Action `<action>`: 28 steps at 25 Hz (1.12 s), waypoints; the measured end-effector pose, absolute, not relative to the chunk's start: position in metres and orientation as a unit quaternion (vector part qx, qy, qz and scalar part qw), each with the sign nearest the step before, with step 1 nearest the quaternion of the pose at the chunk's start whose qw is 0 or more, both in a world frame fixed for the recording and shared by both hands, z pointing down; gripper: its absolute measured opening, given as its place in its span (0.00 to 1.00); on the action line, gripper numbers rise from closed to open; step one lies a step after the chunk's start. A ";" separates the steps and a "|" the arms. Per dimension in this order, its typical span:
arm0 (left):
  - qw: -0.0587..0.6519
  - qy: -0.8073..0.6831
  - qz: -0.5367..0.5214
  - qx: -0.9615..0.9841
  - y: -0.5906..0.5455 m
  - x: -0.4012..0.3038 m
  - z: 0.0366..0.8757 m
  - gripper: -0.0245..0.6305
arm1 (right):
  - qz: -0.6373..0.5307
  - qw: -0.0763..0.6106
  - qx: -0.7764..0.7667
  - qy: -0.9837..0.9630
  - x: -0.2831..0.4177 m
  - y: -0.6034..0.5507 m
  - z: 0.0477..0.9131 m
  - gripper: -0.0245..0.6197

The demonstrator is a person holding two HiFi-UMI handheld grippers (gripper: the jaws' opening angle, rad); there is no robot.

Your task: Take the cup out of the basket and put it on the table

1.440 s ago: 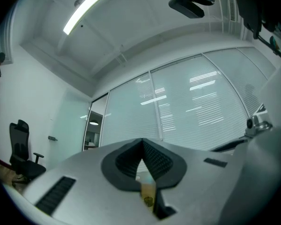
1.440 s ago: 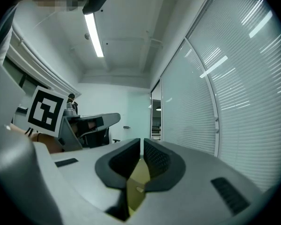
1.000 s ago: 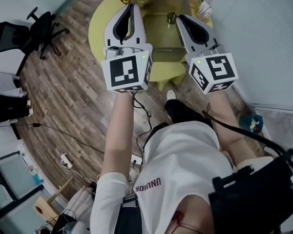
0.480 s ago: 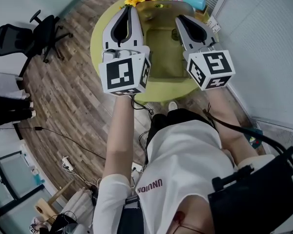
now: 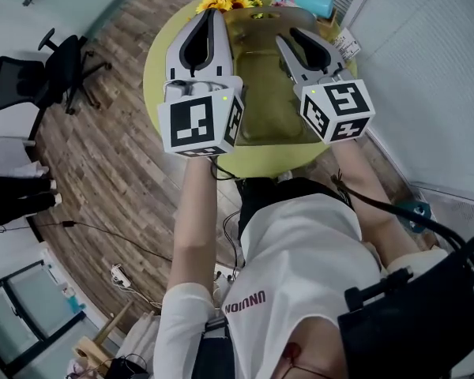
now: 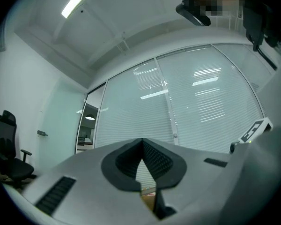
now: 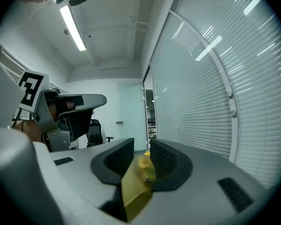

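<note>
Both bare forearms reach forward side by side. The left grey-and-black two-jaw gripper has its jaws together. The right grey-and-black two-jaw gripper has just been opening its jaws, pads pressing on nothing.

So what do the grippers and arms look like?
The left gripper and right gripper have grey shells with black pads; each carries a white cube with black square markers and a green light. White short-sleeved T-shirt; a black cable runs by the right arm.

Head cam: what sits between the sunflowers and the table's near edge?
The basket. In the head view it covers most of that stretch of the yellow table, from beside the sunflowers nearly to the near edge.
</note>
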State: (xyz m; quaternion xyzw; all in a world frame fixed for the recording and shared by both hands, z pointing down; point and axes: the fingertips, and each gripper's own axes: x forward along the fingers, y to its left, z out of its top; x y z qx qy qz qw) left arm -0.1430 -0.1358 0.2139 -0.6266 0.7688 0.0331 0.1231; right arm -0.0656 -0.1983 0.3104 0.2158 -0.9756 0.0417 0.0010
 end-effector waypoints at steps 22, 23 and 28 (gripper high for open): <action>0.036 0.655 0.057 -0.753 -0.218 -0.186 0.272 0.06 | 0.019 0.223 0.347 -0.911 -0.115 -0.255 0.446 0.25; 0.033 0.651 0.056 -0.756 -0.221 -0.186 0.276 0.06 | 0.019 0.235 0.351 -0.906 -0.116 -0.257 0.453 0.25; 0.018 0.636 0.060 -0.769 -0.231 -0.188 0.287 0.06 | 0.027 0.279 0.358 -0.890 -0.117 -0.267 0.482 0.26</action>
